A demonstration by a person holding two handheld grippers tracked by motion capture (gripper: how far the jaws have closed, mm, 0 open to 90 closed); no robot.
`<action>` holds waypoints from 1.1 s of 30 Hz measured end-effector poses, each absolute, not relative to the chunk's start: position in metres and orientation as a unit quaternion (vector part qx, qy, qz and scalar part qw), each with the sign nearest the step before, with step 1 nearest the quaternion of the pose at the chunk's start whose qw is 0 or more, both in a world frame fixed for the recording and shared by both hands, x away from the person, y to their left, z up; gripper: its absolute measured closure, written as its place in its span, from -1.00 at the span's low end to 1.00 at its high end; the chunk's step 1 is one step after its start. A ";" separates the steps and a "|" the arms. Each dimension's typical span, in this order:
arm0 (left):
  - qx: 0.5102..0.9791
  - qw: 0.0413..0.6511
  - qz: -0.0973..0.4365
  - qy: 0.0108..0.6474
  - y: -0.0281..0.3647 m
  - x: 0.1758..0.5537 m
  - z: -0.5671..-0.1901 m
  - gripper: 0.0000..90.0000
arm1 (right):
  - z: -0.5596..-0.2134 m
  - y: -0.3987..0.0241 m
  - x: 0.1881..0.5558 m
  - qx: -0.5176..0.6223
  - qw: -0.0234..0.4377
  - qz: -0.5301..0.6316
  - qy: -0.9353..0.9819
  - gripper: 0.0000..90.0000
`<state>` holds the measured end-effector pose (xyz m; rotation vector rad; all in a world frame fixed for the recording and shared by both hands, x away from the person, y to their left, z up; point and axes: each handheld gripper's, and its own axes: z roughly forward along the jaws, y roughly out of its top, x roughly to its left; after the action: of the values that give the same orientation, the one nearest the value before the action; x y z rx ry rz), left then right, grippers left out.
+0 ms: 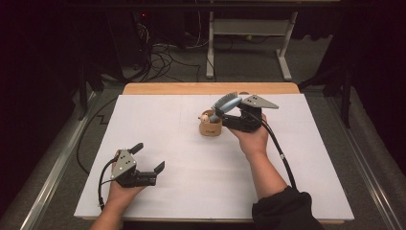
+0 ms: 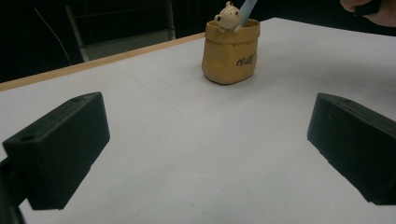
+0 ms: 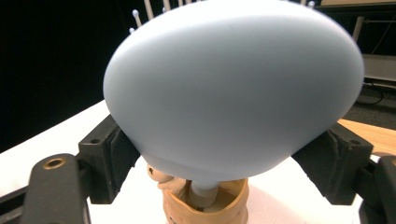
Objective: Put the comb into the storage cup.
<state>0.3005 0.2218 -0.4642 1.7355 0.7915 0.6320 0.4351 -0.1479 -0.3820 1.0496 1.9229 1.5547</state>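
Observation:
A tan sack-shaped holder [image 1: 210, 127] with a small animal figure on its rim stands on the white board, a little right of centre. A light-blue hairbrush [image 1: 229, 101] leans out of it, handle end down inside the holder and bristles up. My right gripper [image 1: 221, 114] is shut on the brush just above the holder. In the right gripper view the brush's smooth back [image 3: 233, 84] bulges between the two jaws, with the holder [image 3: 205, 207] below. My left gripper [image 1: 149, 158] rests at the front left, open and holding nothing. Its view faces the holder [image 2: 229, 56] and the brush handle [image 2: 246, 8].
The white board [image 1: 191, 191] covers a wooden table whose far edge [image 1: 210, 88] shows beyond it. Behind the table, a white desk frame [image 1: 249, 43] and loose cables [image 1: 163, 57] lie on the dark floor. The right hand [image 2: 373, 11] shows in the left gripper view.

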 end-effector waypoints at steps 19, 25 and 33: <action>0.731 0.536 0.264 0.331 0.221 0.300 -0.464 -1.00 | -0.383 -0.151 0.437 0.396 0.215 0.564 0.691 -0.56; 0.732 0.535 0.262 0.330 0.220 0.300 -0.465 -1.00 | -0.383 -0.155 0.438 0.405 0.206 0.562 0.691 -0.56; 0.735 0.533 0.262 0.328 0.220 0.300 -0.465 -1.00 | -0.385 -0.160 0.437 0.413 0.203 0.558 0.690 -0.58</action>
<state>0.3003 0.2196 -0.4651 1.7521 0.7828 0.6246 0.4374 -0.1598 -0.3846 1.1539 1.9260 1.5577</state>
